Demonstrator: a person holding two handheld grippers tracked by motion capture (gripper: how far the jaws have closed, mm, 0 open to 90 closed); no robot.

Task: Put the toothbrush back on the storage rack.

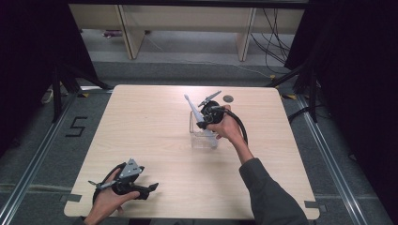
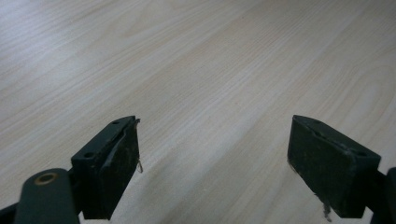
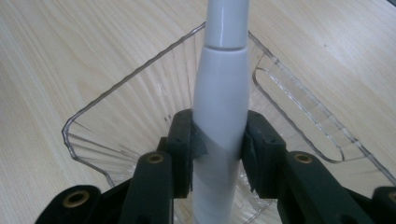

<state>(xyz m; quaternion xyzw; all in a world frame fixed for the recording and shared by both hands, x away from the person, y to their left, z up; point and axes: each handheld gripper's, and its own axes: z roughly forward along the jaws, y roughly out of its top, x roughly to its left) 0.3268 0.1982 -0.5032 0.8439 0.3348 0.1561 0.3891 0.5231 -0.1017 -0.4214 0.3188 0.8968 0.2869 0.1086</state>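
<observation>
black pads [image 3: 254, 149] of the right gripper [image 3: 218, 151] clamp the white electric toothbrush [image 3: 219, 107] by its handle, upright over the clear plastic holder [image 1: 202, 136] mid-table [image 1: 155, 117], while the left gripper [image 2: 215, 163], jaws wide apart and empty, rests near the front edge.

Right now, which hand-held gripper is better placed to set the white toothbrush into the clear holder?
The right hand-held gripper: it is already clamped on the toothbrush, over the holder. The left hand-held gripper is open over bare table.
</observation>
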